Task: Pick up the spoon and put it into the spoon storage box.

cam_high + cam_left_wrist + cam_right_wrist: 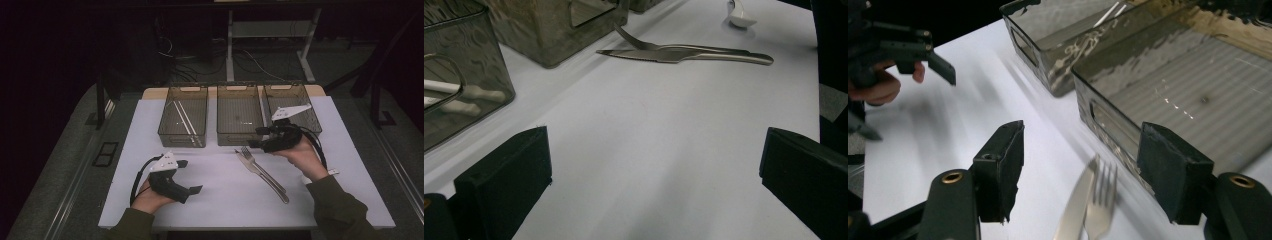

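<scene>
A metal fork [252, 159] and knife [267, 177] lie side by side on the white table, in front of the middle bin. My right gripper [256, 137] hovers just above their far tips and points left. Its jaws stand open, with the blurred fork [1100, 200] and knife [1073, 210] tips low between them, untouched. My left gripper [190, 176] rests at the front left of the table, open and with nothing between its jaws. In the left gripper view the knife [684, 54] and fork [639, 44] lie farther off.
Three clear bins stand in a row at the back: the left bin [183, 117] holds white sticks, the middle bin [239, 117] is bare, and my right hand partly hides the right bin [295, 102]. A white spoon [740, 17] lies beyond the knife handle.
</scene>
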{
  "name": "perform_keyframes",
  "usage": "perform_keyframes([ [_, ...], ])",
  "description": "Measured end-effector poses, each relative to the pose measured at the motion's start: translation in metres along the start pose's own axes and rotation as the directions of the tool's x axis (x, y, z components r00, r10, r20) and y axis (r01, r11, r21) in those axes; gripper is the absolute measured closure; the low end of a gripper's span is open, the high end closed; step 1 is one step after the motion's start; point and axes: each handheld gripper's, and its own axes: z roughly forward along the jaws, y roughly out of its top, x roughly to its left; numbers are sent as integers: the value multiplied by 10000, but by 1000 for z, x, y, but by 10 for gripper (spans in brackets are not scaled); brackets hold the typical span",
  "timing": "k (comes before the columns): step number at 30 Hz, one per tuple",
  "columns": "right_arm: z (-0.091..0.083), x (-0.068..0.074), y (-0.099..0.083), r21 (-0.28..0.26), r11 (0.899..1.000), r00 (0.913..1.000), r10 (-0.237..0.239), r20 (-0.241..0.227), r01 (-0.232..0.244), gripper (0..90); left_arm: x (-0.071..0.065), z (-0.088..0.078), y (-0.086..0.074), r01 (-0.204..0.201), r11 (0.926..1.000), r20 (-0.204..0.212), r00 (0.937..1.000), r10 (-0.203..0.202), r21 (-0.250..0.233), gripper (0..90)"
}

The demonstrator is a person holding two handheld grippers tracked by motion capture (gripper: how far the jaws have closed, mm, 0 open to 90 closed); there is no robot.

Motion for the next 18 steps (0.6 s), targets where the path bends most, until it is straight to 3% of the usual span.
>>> perform_keyframes([
  [4, -17, -1, -14, 7, 10000, 10000, -3, -13, 3, 399, 1, -1, 0, 44, 10000, -20, 10000, -44, -40, 0],
  [8, -35, -2, -32, 297, 9995, 9993, -86, 358, 75, 493, 1, -2, 0, 16, 10000, -56, 10000, -16, -15, 0],
  [12, -54, -9, -54, 679, 9974, 9966, 181, 803, -236, 604, 0, -2, 0, -33, 10000, -128, 9999, 33, -3, 0],
  [18, -80, -28, -85, 869, 9923, 9853, 740, 1537, -881, 766, 0, -1, 1, -6, 10000, -117, 9999, 7, 40, 0],
])
